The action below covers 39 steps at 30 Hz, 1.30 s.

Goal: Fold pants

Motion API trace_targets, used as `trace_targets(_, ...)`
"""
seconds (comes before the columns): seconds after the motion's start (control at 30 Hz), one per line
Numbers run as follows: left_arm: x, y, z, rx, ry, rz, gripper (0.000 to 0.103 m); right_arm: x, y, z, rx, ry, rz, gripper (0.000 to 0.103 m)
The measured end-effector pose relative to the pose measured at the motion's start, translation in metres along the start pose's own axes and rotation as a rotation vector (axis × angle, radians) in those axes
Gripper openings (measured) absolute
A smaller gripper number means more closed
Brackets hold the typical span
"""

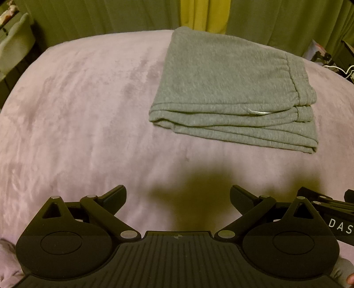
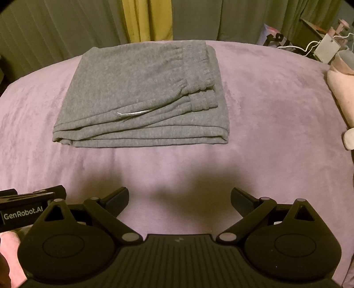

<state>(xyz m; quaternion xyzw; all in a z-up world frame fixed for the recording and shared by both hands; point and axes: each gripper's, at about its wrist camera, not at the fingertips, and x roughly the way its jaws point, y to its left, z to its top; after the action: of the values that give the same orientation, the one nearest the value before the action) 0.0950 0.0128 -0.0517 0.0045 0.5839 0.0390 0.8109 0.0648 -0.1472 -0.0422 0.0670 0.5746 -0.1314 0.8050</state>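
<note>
The grey pants (image 1: pixel 230 88) lie folded into a flat rectangular stack on the purple blanket (image 1: pixel 77 110), with the elastic waistband on the right side and a white drawstring end showing at the front. They also show in the right wrist view (image 2: pixel 141 93). My left gripper (image 1: pixel 178 197) is open and empty, held back from the pants near the bed's front. My right gripper (image 2: pixel 179 198) is open and empty, also well short of the pants. Part of the right gripper (image 1: pixel 331 210) shows at the right of the left view.
Green and yellow curtains (image 2: pixel 146 20) hang behind the bed. A pink soft item (image 2: pixel 340 84) lies at the bed's right edge, with a white box and cables (image 2: pixel 325 46) behind it. A pale container (image 1: pixel 15 42) stands far left.
</note>
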Motion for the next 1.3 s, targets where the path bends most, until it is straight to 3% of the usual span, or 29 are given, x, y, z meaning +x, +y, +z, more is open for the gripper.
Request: trace_targets(1.3,0.0075,-0.0077,0.0007,0.011,0.002,0.019,0.102,0.0078,-0.0002,0.0002,0.001,0.004,0.004,0.099)
